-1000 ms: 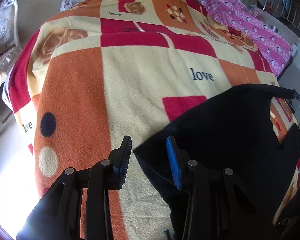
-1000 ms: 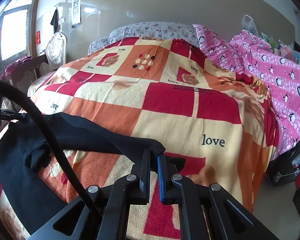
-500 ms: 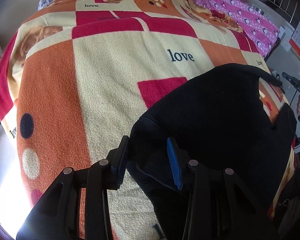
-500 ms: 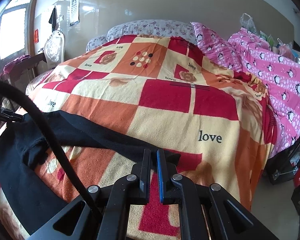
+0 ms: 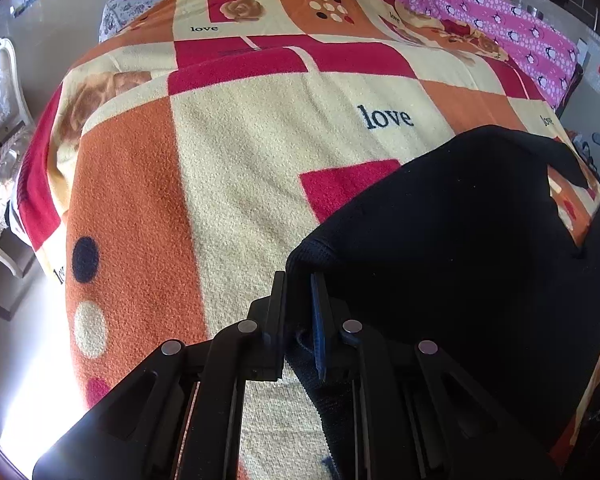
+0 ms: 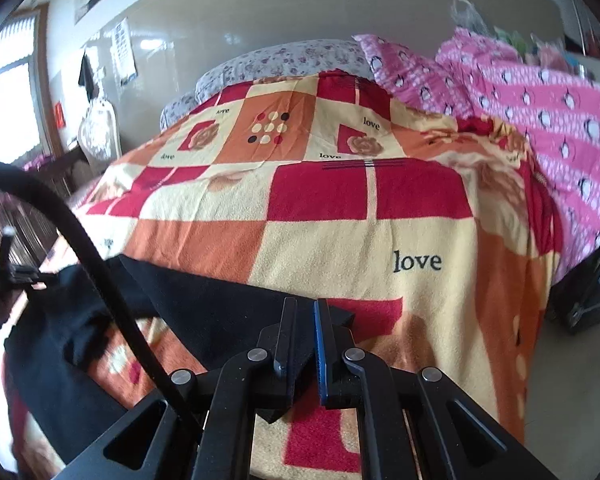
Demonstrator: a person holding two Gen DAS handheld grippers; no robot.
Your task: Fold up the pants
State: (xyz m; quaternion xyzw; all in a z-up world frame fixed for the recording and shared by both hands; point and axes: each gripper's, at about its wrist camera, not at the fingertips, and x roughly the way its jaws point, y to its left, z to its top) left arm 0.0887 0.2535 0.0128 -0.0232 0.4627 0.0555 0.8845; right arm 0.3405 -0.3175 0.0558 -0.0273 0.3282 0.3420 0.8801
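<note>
Black pants point(image 5: 452, 232) lie spread on a bed covered by an orange, red and cream checked blanket point(image 5: 240, 152). In the left wrist view my left gripper point(image 5: 299, 280) is shut on a corner of the pants, with black cloth pinched between the jaws. In the right wrist view my right gripper point(image 6: 305, 306) is shut on another corner of the pants point(image 6: 204, 304), held just above the blanket point(image 6: 360, 232). The cloth stretches away to the left of it.
A pink penguin-print quilt point(image 6: 540, 112) lies along the bed's right side. A flowered pillow point(image 6: 284, 60) sits at the head. A white chair point(image 5: 0, 92) stands left of the bed. A black cable point(image 6: 84, 248) crosses the right wrist view.
My left gripper moved onto the corner of the pants and closed on it. My right gripper stayed shut on its corner and shifted forward over the blanket.
</note>
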